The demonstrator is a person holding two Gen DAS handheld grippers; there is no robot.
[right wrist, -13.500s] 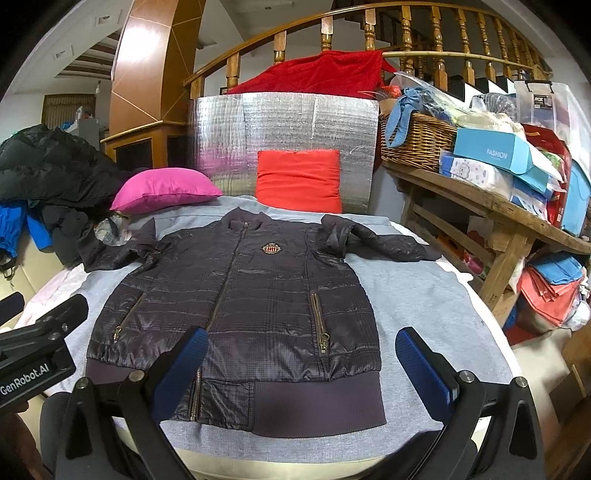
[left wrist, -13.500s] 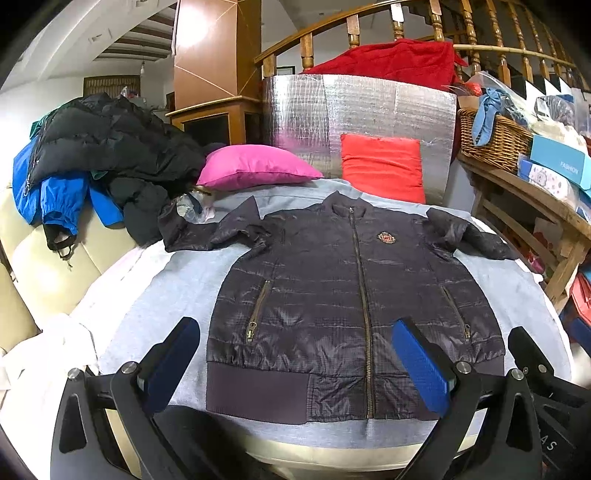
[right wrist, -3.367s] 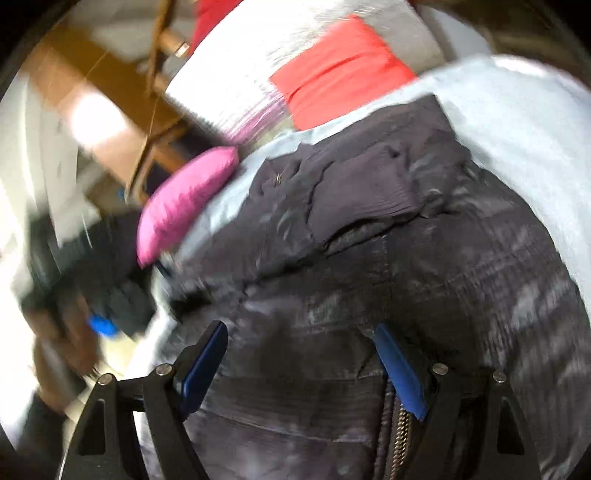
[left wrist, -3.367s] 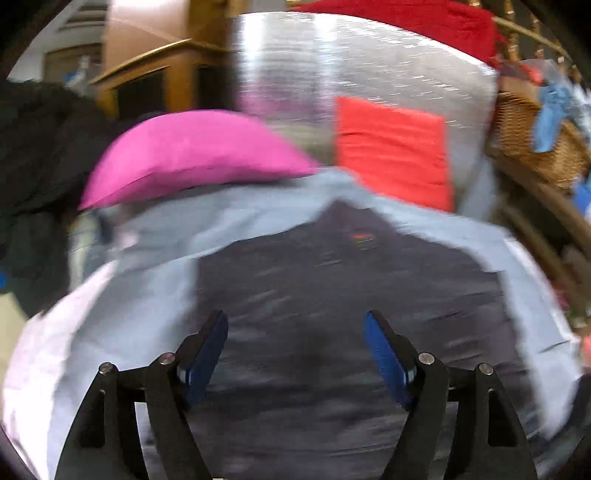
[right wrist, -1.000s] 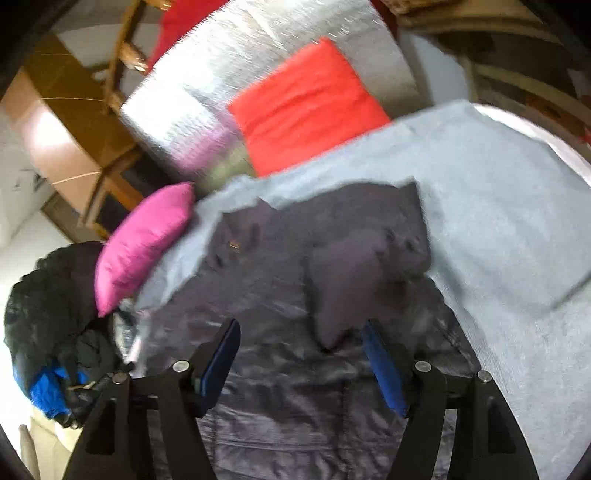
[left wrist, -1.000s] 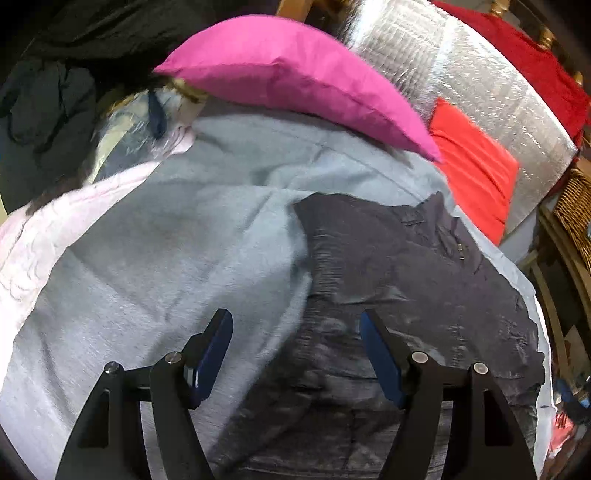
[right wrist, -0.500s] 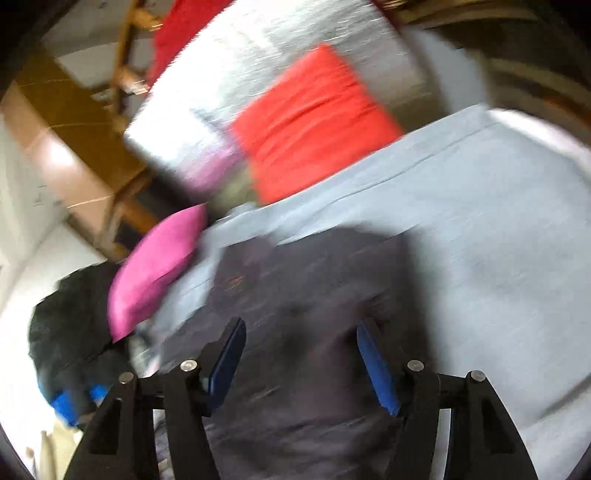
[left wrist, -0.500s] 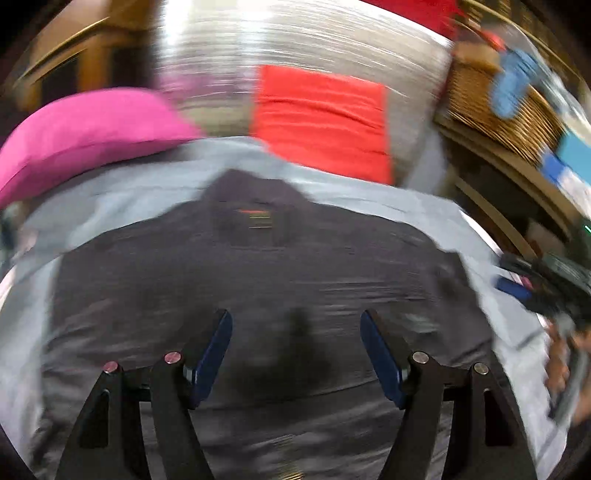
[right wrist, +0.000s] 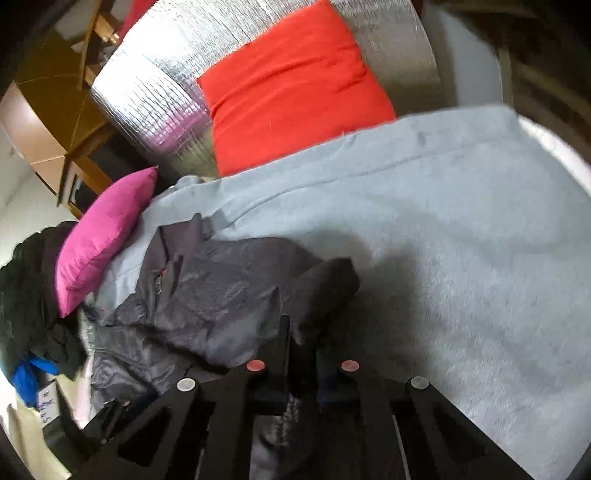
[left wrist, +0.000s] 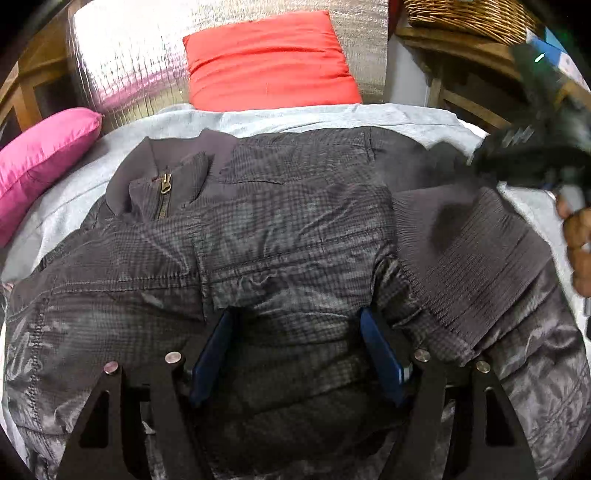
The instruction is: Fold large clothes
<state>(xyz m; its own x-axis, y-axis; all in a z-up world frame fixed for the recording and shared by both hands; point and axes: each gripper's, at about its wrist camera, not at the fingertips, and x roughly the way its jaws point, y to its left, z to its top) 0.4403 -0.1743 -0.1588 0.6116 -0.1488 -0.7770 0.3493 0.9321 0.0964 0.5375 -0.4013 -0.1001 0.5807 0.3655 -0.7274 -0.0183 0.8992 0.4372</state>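
A dark quilted jacket [left wrist: 288,236] lies on a grey blanket [left wrist: 332,114], collar and zipper at the upper left, sleeves folded across its body, one ribbed cuff [left wrist: 480,251] at the right. My left gripper [left wrist: 295,350] is open, its blue pads pressed down on the jacket's middle. In the right wrist view the jacket [right wrist: 207,295] lies at the left. My right gripper [right wrist: 301,354] is shut on the jacket's dark ribbed cuff [right wrist: 325,291] and holds it over the blanket [right wrist: 461,258]. The right gripper also shows blurred in the left wrist view [left wrist: 535,162].
A red cushion [left wrist: 269,62] leans on a silver foil panel [left wrist: 122,62] at the back. A pink cushion [left wrist: 40,155] lies at the left. A wooden shelf with a wicker basket [left wrist: 461,14] stands at the right. Dark coats [right wrist: 29,295] are piled at the left.
My left gripper has come down onto the jacket's middle. My right gripper has shut on the ribbed cuff and is moving with it.
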